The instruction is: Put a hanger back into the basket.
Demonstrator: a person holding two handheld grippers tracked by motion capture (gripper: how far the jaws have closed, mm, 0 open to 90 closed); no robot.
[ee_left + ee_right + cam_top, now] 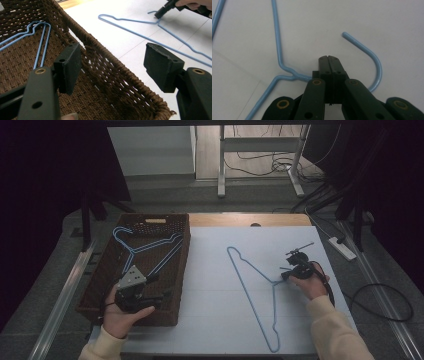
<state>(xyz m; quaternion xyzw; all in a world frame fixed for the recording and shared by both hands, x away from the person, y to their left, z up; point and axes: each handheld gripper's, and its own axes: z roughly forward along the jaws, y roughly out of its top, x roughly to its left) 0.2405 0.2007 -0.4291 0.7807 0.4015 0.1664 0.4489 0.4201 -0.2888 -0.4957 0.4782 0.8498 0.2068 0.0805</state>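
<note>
A blue wire hanger (273,312) lies flat on the white mat (215,285). My right gripper (284,276) is shut on its neck, just under the hook (375,62); the jaws (328,58) meet with no gap and the wire runs in between them. Farther off, the left gripper view shows the same hanger (130,21) and right gripper (161,12). Two more blue hangers (145,246) lie in the brown wicker basket (184,265). My left gripper (160,286) is open with nothing in it and hangs over the basket's near right corner (112,67).
The basket stands along the mat's left edge. A strip of wooden tabletop (250,220) shows behind the mat. A white power strip (342,247) and cables (385,305) lie on the floor at the right. Metal table legs (221,165) stand beyond.
</note>
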